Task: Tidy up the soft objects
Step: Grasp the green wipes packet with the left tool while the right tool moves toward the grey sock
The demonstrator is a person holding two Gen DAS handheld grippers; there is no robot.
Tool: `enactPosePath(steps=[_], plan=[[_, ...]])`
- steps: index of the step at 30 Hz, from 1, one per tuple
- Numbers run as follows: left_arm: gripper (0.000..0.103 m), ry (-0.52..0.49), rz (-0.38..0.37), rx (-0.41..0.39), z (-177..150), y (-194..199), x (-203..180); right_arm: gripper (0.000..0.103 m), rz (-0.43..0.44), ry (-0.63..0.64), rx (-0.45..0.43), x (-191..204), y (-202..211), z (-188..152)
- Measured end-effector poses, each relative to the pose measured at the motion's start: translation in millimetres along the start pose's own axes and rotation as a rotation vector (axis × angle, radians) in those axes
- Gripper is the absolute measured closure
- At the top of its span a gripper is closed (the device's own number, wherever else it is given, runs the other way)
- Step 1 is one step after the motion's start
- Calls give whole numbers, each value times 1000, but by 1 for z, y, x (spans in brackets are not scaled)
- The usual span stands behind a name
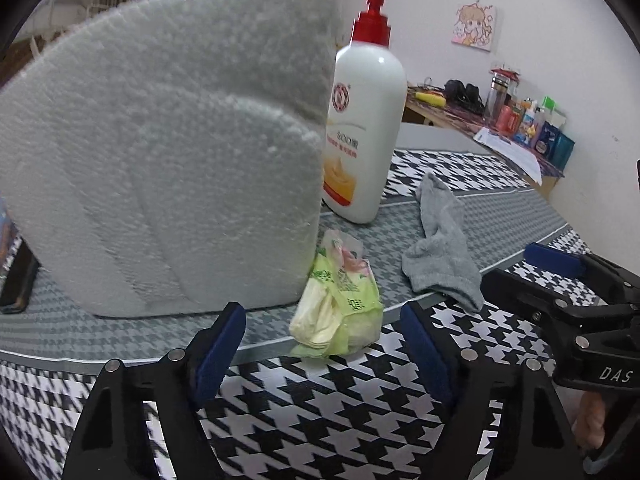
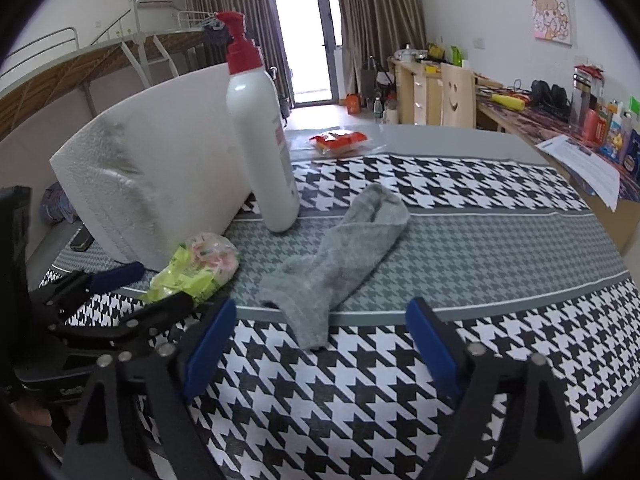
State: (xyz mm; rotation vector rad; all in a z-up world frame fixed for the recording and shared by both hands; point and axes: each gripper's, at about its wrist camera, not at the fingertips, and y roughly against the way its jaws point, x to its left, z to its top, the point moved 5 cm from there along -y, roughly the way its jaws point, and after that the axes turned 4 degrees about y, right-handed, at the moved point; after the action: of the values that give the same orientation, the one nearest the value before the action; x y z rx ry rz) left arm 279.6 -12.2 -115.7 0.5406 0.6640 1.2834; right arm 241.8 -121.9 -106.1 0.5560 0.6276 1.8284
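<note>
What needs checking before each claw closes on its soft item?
1. Left claw open, nothing gripped: ok.
2. Right claw open, nothing gripped: ok.
3. Green tissue pack lined up between the left claw's pads, not yet touched: ok.
4. Grey sock lined up ahead of the right claw, its near end just short of the pads: ok.
5. Pump bottle stands upright behind both items, apart from both claws: ok.
6. Clearance between the two claws, which sit close side by side: cannot tell.
</note>
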Motion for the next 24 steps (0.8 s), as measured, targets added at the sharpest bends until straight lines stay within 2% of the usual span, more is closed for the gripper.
enactPosePath(steps=[1,3,8,10,14,18,24], plan=[[25,3,-1,8,0,-2,0,19,-1,9,1,1,-1,1],[34,2,-8,18,1,-5,-1,21,-2,18,4,3,-3,3],[47,-3,-32,61,-2,-13,-5,23,7,24,35,5,-13,4],[49,1,-42,69,-2,-15,-5,24,21,21,49,5,-18,4],[62,8,-59,88,-4,-19,-6,25,21,22,69,6,-24,2],[69,8,-70,83,-4,-19,-6,26,24,18,77,6,-27,1],[71,11,-78,69,-4,-13,-2,26,14,19,89,6,-34,4]])
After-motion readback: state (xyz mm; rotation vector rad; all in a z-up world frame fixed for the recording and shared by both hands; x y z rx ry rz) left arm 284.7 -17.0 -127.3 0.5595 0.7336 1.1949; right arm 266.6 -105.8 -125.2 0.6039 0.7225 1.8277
